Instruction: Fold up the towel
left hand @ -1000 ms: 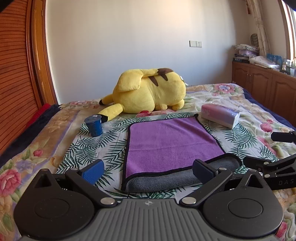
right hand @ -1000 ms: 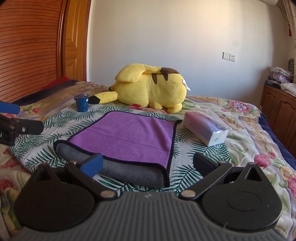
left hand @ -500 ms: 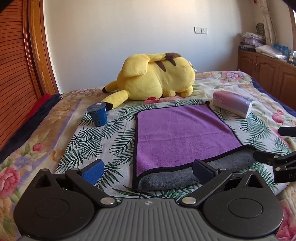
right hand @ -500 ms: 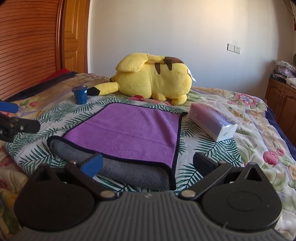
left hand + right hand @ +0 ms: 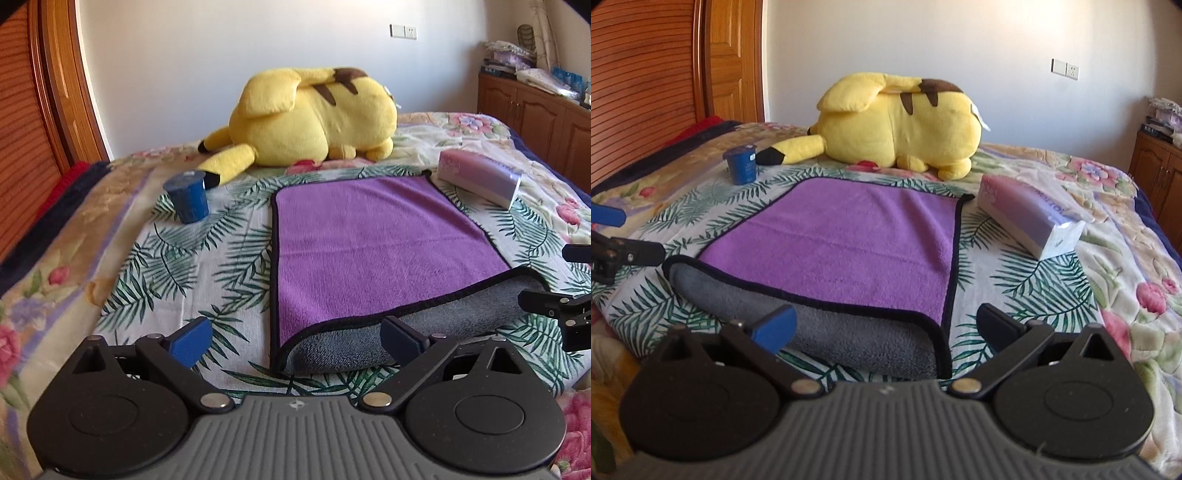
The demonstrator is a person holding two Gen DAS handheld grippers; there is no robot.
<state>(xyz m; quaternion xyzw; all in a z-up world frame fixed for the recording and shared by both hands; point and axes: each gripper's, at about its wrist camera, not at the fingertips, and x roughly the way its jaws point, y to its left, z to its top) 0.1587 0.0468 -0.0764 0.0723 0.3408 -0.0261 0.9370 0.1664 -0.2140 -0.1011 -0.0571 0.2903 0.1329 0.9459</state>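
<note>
towel [image 5: 369, 240] lies flat just ahead of each hand-held gripper, left [image 5: 295, 334] and right [image 5: 886, 323], both spread wide, empty.

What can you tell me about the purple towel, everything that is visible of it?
The purple towel looks like soft fleece, purple on top and grey underneath, with a thin black hem. It lies flat on the leaf-print bedspread, its near edge rolled up so the grey side shows. A small black loop sticks out at a far corner. Nothing rests on it; both tongs are open and apart from it. The tissue pack lies beside its far right corner.
</note>
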